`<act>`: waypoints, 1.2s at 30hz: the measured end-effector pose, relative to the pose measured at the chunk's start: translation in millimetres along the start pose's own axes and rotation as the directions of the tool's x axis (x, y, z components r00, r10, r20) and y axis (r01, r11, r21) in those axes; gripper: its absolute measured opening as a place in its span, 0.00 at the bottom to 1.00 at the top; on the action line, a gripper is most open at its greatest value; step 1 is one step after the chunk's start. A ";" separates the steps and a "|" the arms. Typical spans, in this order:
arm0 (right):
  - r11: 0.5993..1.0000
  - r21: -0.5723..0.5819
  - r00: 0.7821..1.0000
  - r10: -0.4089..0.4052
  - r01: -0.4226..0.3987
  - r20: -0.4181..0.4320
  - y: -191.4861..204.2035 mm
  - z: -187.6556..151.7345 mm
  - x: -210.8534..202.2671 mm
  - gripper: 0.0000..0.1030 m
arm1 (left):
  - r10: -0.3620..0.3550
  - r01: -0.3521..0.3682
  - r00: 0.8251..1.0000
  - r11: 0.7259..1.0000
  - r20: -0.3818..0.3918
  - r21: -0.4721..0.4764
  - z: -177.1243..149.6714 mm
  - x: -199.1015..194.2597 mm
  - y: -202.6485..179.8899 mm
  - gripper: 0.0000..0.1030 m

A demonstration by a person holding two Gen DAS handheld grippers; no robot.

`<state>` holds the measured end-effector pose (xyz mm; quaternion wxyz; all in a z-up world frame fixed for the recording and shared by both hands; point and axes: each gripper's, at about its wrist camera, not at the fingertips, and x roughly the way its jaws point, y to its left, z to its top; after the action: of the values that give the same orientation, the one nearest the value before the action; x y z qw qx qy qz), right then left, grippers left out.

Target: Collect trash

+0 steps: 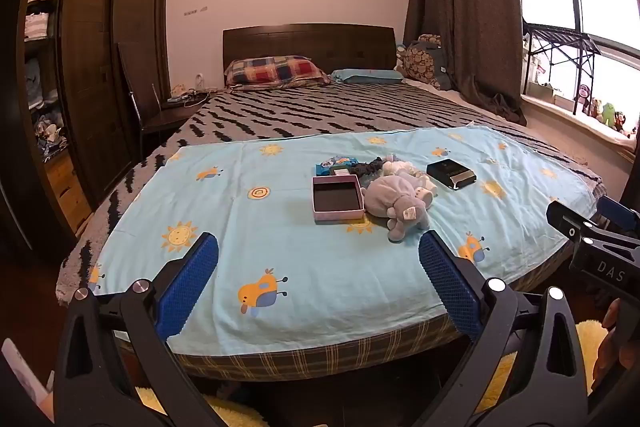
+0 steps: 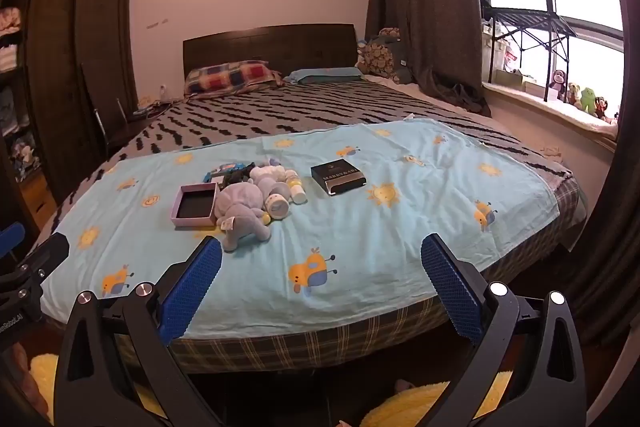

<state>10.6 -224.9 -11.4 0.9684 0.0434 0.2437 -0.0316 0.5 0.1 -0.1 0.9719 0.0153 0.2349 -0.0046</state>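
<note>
Both tongs stand wide open and empty above the foot of the bed: left gripper [image 1: 318, 251] and right gripper [image 2: 320, 253], each with black rigid arms, silver rivets and blue pads [image 1: 192, 279] of fine mesh-like texture. Sheet [image 1: 224, 227]: pale blue cotton, lightly creased, printed with suns and orange birds, spread over a grey blanket [image 1: 320, 111] with black wavy stripes. Clutter sits mid-sheet, well ahead of both grippers. Pink box [image 1: 338, 197]: shallow, square, open-topped card with a dark lining, lying flat, at the left of the group. Plush elephant [image 1: 398, 203]: soft grey fleece, rounded, on its side just right of the box and touching it, long axis running toward the foot of the bed, paper tag toward the camera. Bottles [image 2: 286, 195]: small, white, cylindrical, tipped over beside the plush. Blue packet [image 1: 334, 163]: crinkled, behind the box, next to a dark crumpled item. Black box [image 1: 451, 173]: flat, rectangular, glossy, with a silvery front edge, apart on the right, set at a diagonal. Plaid pillow [image 1: 276, 69] lies at the dark wooden headboard.
</note>
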 end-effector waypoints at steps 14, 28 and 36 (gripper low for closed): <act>1.000 0.005 1.000 0.008 -0.008 0.015 3.4 -0.5 2.2 0.97 | 0.001 -0.001 1.000 1.000 0.015 -0.003 1.4 0.9 -1.9 0.92; 1.000 0.011 1.000 0.020 -0.020 0.022 2.9 1.6 -2.8 0.97 | 0.007 -0.007 1.000 1.000 0.027 -0.019 2.0 -1.3 1.6 0.92; 1.000 0.020 0.999 0.018 -0.018 0.032 2.9 2.4 -3.2 0.97 | 0.007 -0.006 0.999 1.000 0.036 -0.029 1.4 -3.0 4.7 0.92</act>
<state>9.1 -222.1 -7.6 0.9718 0.0551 0.2276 -0.0261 -1.5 4.7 2.6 0.9761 0.0021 0.2172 0.0018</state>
